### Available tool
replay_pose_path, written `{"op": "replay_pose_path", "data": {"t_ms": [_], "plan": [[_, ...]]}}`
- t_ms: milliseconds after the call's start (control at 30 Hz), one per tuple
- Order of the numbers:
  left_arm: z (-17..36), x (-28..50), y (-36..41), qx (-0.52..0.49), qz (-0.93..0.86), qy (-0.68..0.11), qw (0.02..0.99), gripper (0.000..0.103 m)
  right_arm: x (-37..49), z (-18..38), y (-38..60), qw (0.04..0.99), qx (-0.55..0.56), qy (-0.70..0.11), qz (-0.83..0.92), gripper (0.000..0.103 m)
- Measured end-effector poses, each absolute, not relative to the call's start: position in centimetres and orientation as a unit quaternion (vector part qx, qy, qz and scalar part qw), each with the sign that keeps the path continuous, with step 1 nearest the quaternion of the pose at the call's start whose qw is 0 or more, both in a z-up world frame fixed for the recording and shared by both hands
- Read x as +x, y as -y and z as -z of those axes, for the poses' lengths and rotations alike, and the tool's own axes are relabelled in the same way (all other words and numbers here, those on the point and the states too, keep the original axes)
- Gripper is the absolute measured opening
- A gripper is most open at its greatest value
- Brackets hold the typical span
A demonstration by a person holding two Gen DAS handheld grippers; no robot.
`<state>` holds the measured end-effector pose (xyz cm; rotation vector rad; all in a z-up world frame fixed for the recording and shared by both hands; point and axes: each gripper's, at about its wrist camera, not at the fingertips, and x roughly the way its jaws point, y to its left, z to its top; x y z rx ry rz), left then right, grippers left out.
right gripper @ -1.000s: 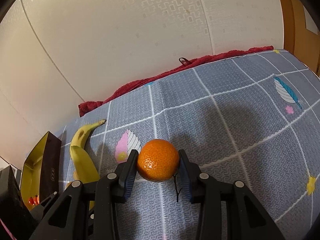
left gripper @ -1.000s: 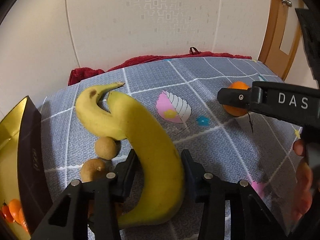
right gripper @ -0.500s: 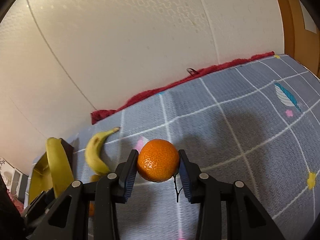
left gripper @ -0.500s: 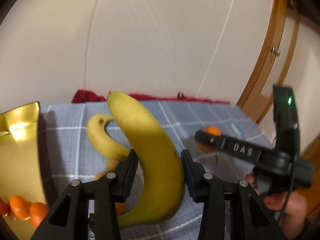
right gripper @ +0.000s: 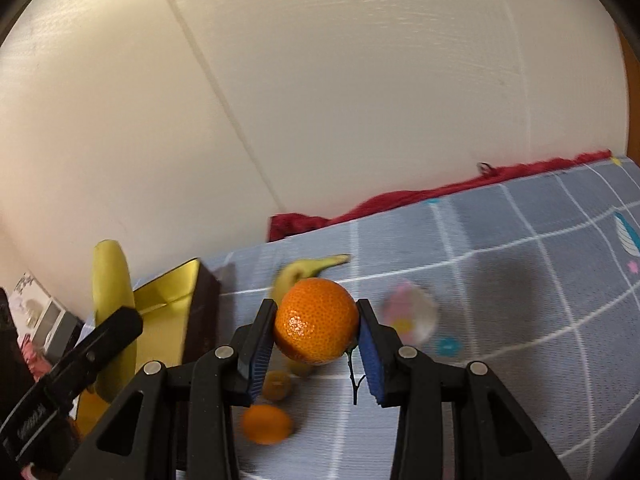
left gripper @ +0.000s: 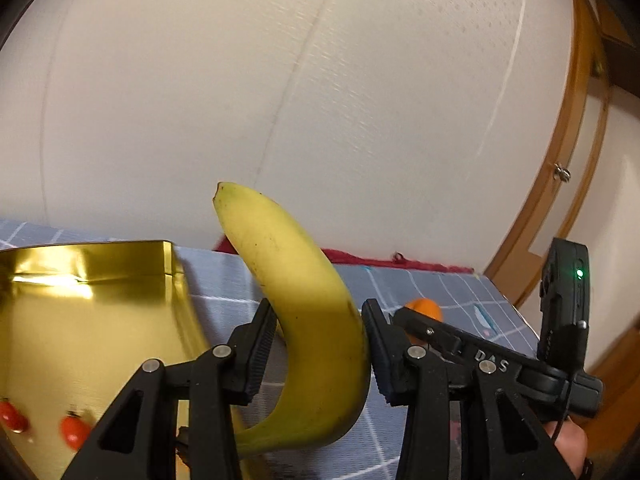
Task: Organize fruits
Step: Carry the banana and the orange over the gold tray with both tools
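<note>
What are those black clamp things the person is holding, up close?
Both are matte black plastic. The left gripper has ribbed black pads and silver screws. The right gripper has blue ribbed pads; from the left view its side shows white "DAS" lettering and a green light.

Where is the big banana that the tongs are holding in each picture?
Left wrist view: the held banana stands in the middle, pinched between the left tongs.
Right wrist view: the same banana is at the far left edge, sticking up beside the gold box.
Shared landmark: the gold box, left of the banana in the left wrist view.
</note>
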<state>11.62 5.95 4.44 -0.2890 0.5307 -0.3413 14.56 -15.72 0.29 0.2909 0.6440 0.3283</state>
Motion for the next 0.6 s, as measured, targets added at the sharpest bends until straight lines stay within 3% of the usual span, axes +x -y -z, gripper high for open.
{"op": "replay_pose_path", "data": {"t_ms": [600], "plan": [[-2.2,9.9,-18.8,-0.181,0.037,-0.272,0.944,0.045,13.0,-0.3,2.2,0.905,0.064,-0.315,-0.277,0.04]]}}
